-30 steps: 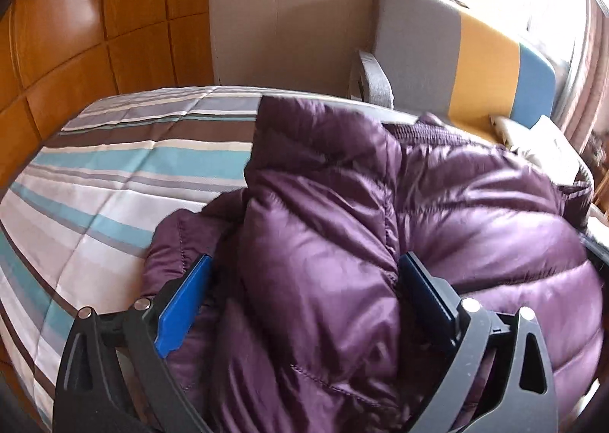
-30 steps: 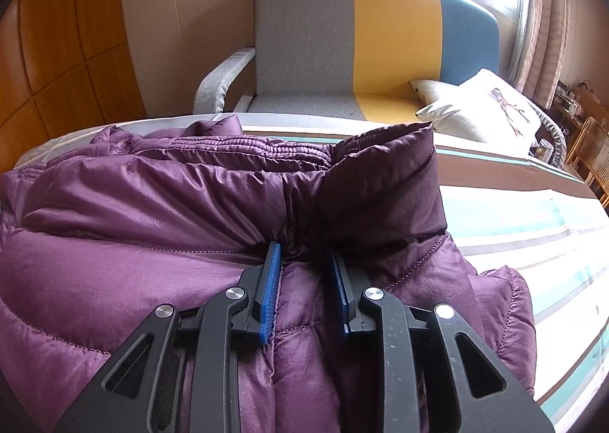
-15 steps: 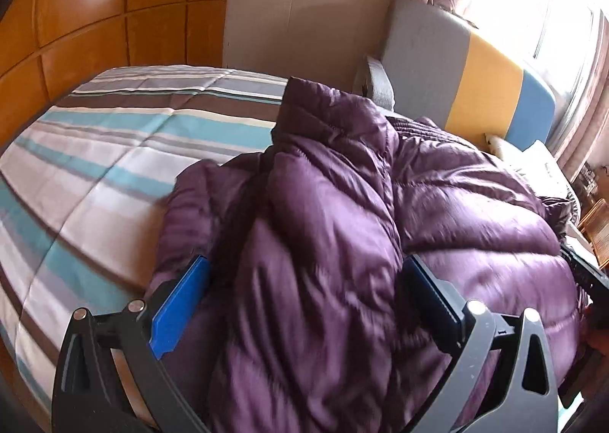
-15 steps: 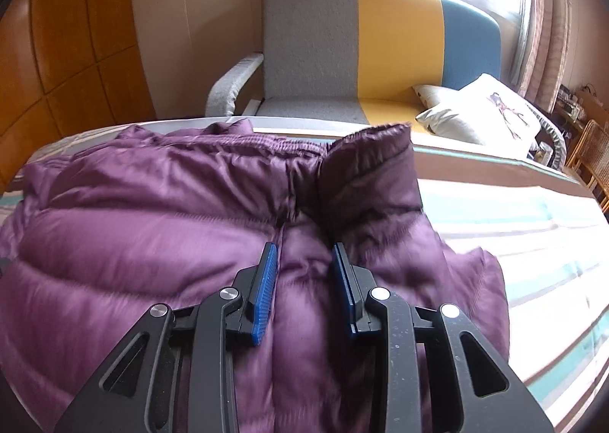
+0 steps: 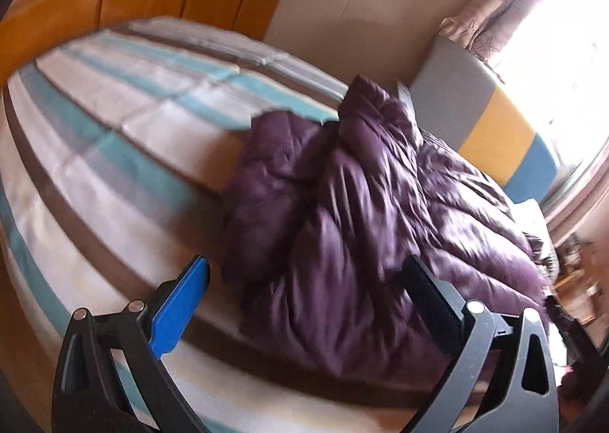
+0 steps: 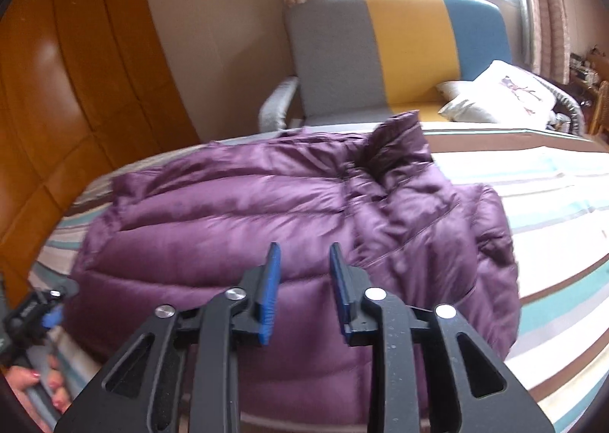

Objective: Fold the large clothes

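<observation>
Left gripper (image 5: 304,288) is spread wide, nothing pinched: in its own view the blue pad sits at 7 o'clock over the bedspread, the other finger at 5 o'clock against the purple down jacket (image 5: 373,212) without clamping it. Right gripper (image 6: 304,273) has a narrow gap and its jaws are closing; no fabric between the pads, they hover just above the jacket's near edge. So both read as released, clear of the garment. Jacket lies on the bed (image 5: 125,120), bunched into a compact block; in the right view it fills the centre, collar (image 6: 399,139) standing up at 1 o'clock, one sleeve-side roll hanging toward 3 o'clock. Looks like a fold has been laid down and the puffy fill holds it proud, hence the lumpy top; my guess is the next grab needs an edge, since the slick shell will slide and spring back. Left view is motion-blurred, so seam detail there is unreadable. A hand (image 6: 34,391) on the other tool's handle shows at 8 o'clock of the right view. Surface is a striped quilt, teal, white, grey and brown bands, soft, so it gives under pressure. Room: orange wood panelling (image 6: 76,90) at 9 to 10 o'clock, beige wall, a grey-yellow-blue armchair (image 6: 399,52) at 12 o'clock with a white cushion (image 6: 502,94), curtains and a bright window behind.
</observation>
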Motion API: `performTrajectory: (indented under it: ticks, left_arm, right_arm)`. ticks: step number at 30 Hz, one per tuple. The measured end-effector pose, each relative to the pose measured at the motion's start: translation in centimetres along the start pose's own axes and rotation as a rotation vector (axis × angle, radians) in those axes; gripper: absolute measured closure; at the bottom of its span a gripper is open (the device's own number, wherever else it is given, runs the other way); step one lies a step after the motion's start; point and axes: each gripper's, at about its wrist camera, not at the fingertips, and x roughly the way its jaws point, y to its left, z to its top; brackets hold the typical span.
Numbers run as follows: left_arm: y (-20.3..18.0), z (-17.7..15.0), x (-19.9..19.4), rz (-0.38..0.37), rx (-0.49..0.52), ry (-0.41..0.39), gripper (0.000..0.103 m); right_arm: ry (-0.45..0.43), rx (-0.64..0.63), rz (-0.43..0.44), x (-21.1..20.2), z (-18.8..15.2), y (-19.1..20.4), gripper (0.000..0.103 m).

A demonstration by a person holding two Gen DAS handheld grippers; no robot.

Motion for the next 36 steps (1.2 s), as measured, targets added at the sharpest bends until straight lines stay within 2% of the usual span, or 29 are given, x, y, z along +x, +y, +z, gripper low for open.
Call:
performTrajectory:
  ticks: [3, 7, 18, 21, 25, 30, 36]
  left_arm:
    - [-0.3, -1.0, -0.4, -0.057, 0.005, 0.021, 0.006]
    - [-1.0, -1.6, -0.1, -0.053, 0.040, 0.038, 0.009]
    - [-0.9, -1.1, 0.6, -0.084, 0.007, 0.034, 0.010]
    - [-0.8, -0.9, 1.0, -0.084, -0.014, 0.028, 0.015]
    - [-0.8, -0.3, 1.7, -0.088, -0.041, 0.027, 0.026]
    - [0.0, 0.2, 2.4, -0.141, -0.135, 0.028, 0.033]
    - [1.4, 0.3, 3.0, -0.249, -0.290, 0.027, 0.044]
  right_arm:
    - [-0.014, -0.003, 0.051, -1.2, -0.8, 1.4, 0.080]
    - [0.003, -0.042, 0.085, -1.3, -1.7, 3.5, 0.080]
    - [0.110, -0.161, -0.010, 3.1, -3.4, 5.2, 0.080]
    - [0.123, -0.157, -0.008, 3.6, -3.7, 5.1, 0.080]
    - [0.115, -0.152, -0.005, 3.3, -4.1, 5.0, 0.080]
    - [0.101, -0.146, -0.005, 3.1, -4.4, 5.0, 0.080]
    - [0.095, -0.139, -0.001, 3.1, -4.3, 4.9, 0.080]
